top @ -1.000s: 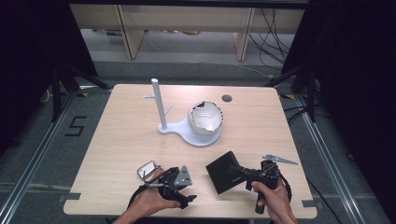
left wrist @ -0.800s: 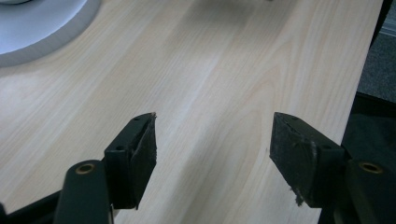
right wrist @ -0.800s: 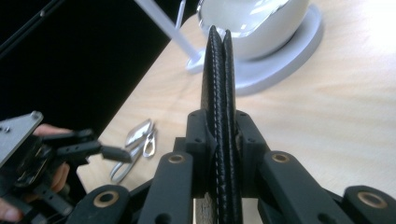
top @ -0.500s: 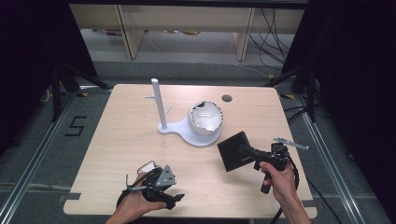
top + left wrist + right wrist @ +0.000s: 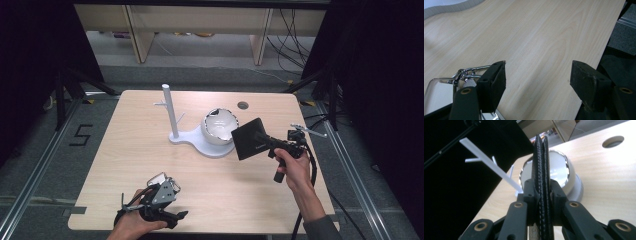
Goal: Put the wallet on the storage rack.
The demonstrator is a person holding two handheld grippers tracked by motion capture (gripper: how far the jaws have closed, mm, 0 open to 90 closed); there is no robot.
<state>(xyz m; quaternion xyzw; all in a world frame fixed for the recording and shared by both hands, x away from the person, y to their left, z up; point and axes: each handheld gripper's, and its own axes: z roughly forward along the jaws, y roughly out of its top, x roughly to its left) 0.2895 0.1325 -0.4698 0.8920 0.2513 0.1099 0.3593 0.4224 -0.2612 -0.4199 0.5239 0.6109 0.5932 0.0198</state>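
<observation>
Wooden table holds a white bowl. Right gripper clamps a black wallet edge-on just beside that bowl, probably to drop it in. Left gripper rests well away, jaws spread, beside a keyring.

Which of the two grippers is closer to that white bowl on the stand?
The right. The right gripper, clamping a black wallet, sits just beside the bowl, the wallet's edge almost at its rim. The left gripper is open near the table's front edge, well away from it.
</observation>
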